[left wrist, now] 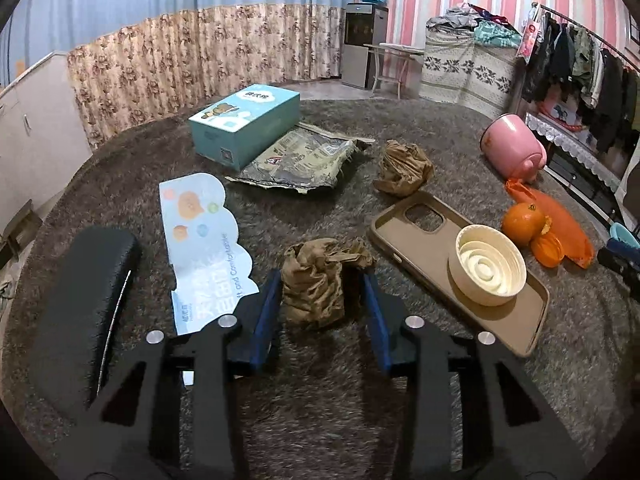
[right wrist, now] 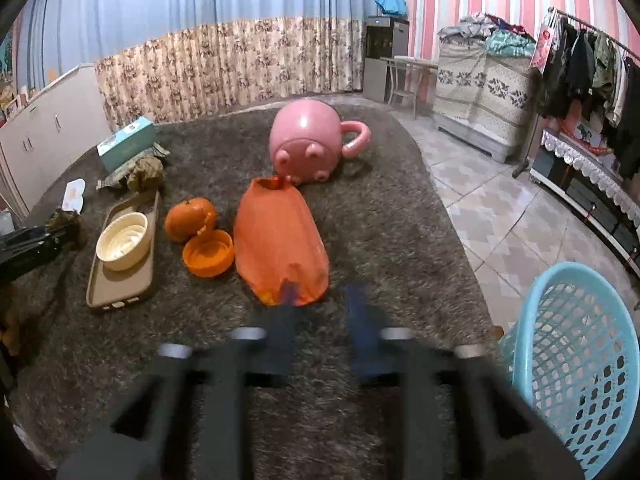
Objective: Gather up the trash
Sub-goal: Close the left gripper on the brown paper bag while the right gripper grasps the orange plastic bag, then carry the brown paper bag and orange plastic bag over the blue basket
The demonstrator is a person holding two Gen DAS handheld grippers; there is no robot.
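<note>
A crumpled brown paper ball (left wrist: 316, 280) lies on the shaggy dark table cover, between the open fingers of my left gripper (left wrist: 322, 280); the pads stand on either side, not pressing it. A second brown paper ball (left wrist: 404, 168) lies farther back. My right gripper (right wrist: 322, 296) is open and empty, blurred, its left fingertip at the near end of an orange plastic bag (right wrist: 278, 240). An orange (right wrist: 188, 218) and its peel cup (right wrist: 208, 254) lie left of the bag. A light blue mesh basket (right wrist: 572, 360) stands at the right, beside the table.
A tan phone case (left wrist: 496, 312) holds a cream bowl (left wrist: 488, 266). A teal tissue box (left wrist: 244, 128) rests on a torn wrapper (left wrist: 304, 160). A printed card (left wrist: 204, 240), a black case (left wrist: 84, 304) and a tipped pink pig mug (right wrist: 308, 140) are also here.
</note>
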